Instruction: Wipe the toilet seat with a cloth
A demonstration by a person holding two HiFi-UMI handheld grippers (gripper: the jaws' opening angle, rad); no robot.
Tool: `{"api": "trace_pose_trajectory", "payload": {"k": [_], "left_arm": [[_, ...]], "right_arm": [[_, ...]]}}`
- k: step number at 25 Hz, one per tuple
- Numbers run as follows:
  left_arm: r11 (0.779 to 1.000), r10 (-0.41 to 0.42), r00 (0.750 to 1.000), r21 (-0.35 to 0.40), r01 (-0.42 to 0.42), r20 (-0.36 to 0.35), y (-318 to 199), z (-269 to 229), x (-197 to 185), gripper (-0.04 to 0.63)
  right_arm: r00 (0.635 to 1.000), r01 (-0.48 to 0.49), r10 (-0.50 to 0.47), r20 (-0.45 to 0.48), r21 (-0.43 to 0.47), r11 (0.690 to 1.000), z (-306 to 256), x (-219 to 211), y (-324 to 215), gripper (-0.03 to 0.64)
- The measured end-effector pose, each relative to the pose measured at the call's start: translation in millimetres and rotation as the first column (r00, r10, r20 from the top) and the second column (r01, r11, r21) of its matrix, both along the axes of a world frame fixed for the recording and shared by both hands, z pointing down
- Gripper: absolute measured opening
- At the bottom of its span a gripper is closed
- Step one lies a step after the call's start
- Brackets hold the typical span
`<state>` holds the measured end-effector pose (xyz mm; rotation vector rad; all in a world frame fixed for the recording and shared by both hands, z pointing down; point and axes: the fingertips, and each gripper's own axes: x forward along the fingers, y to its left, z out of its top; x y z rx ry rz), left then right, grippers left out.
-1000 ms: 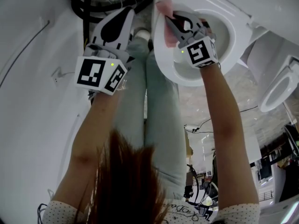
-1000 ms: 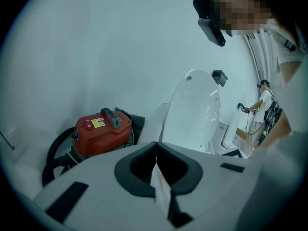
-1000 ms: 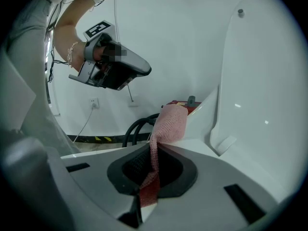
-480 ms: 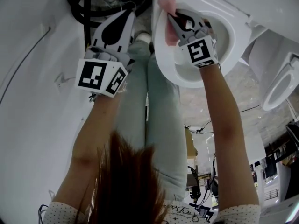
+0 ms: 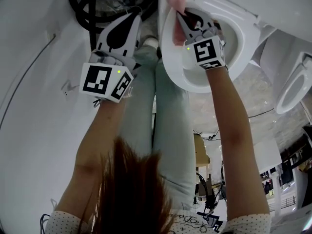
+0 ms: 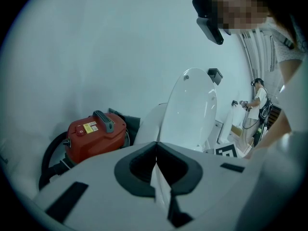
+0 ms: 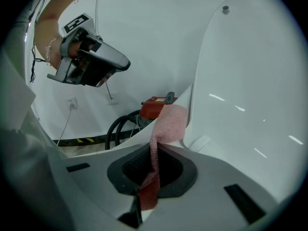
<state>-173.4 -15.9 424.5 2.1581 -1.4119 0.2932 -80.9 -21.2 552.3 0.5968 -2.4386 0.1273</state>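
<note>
Cloth (image 5: 176, 1) farther along seat (image 5: 168, 57), vacuum (image 6: 94, 134) beyond

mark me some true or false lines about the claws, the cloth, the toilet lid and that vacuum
1. The right claw is shut on the pink cloth. True.
2. The left claw grips a cloth too. False: it is shut with nothing between its jaws.
3. The lid is folded down. False: it stands raised.
4. A red vacuum sits by the wall. True.
</note>
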Motion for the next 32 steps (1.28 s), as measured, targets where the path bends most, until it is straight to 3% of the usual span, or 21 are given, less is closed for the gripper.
{"api": "trace_pose_trajectory", "payload": {"k": [32], "left_arm": [[0.994, 0.112, 0.994, -0.011, -0.112, 0.004, -12.7, 3.9, 37.8, 0.005]], "right_arm": [[0.969, -0.248, 0.248, -0.012, 0.03, 0.968, -4.6, 57.9, -44.1, 0.025]]}}
